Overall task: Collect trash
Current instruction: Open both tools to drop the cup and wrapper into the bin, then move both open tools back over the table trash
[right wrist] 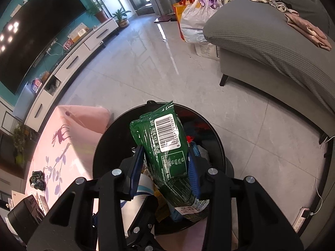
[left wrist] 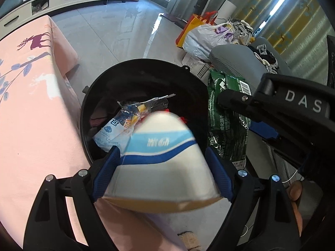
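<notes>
A: How far along does the trash collecting look?

B: Partway, I judge; the black bin (left wrist: 144, 79) on the floor already holds wrappers, among them a pale blue and white packet (left wrist: 108, 131) near its left wall; two more pieces hang over it, not yet dropped.

A: Which pieces?

B: The left tool (left wrist: 163, 173) is spread wide, yet its blue pads (left wrist: 104, 175) press on both sides of a white and blue carton (left wrist: 163, 159); so it is pinching the carton, which pokes out over the near rim of the bin; the right tool (right wrist: 165, 167) has a green wrapper (right wrist: 165, 146) standing between its jaws, above the bin's middle.

A: Is the right one gripping?

B: The right pad touches the wrapper; the left pad (right wrist: 136, 167) stands just off it with a slim gap, so the jaws look loosened; I read it as letting go, the wrapper about to fall in.

A: And what is left?

B: Both pieces need releasing into the bin; beyond that, a small dark crumpled thing (right wrist: 37, 179) lies on the pink cloth of the surface (right wrist: 69, 146) at the left, possibly more trash; I cannot tell what it is; the floor near the grey sofa (right wrist: 272, 48) shows no loose litter, only bags further off.
</notes>
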A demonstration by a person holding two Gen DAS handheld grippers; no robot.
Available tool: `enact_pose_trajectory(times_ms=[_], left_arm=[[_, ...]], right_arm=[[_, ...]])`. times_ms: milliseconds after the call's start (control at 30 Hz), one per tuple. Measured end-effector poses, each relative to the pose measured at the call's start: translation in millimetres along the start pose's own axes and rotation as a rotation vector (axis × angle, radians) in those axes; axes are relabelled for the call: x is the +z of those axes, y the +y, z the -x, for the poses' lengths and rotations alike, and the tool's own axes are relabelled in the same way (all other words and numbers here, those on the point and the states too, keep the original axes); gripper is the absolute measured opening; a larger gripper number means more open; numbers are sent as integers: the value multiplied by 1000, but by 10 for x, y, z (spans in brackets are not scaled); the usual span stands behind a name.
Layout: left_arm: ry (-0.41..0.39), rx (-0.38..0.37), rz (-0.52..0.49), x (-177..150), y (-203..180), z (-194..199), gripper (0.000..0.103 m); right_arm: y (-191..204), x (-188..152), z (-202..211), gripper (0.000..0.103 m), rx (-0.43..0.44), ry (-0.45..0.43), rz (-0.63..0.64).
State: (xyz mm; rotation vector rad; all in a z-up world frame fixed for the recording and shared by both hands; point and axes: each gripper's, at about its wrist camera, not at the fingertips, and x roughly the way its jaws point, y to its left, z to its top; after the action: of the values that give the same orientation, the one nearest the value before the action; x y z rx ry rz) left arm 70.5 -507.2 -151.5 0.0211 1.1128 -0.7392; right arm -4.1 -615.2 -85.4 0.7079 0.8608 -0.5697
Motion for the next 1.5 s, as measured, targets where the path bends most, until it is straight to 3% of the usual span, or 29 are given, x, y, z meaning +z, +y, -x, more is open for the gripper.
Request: enact_pose_trajectory(times_ms=[233, 300, 633, 933, 1067, 1267, 1367, 1500], left_arm=[[0, -16, 9, 13, -5, 8, 84], [-4, -20, 0, 20, -10, 40, 84], [-55, -1, -30, 3, 55, 309, 93], [-158, 51, 51, -43, 668, 980, 100], [-207, 150, 114, -131, 1219, 1465, 100], [-292, 350, 308, -377, 2242, 2280, 100], [-300, 506, 393, -550, 2863, 2698, 100], [-302, 610, 547, -799, 3580, 3051, 100]], right_arm=[[17, 3, 2, 42, -10, 3, 1], [34, 1, 15, 51, -11, -3, 5], [82, -8, 133, 69, -21, -45, 15], [401, -89, 314, 77, -17, -107, 101], [647, -164, 397, 79, 7, -132, 173], [1157, -362, 478, 86, 68, -153, 320], [1454, -523, 480, 87, 122, -134, 409], [1838, -774, 441, 88, 218, -81, 499]])
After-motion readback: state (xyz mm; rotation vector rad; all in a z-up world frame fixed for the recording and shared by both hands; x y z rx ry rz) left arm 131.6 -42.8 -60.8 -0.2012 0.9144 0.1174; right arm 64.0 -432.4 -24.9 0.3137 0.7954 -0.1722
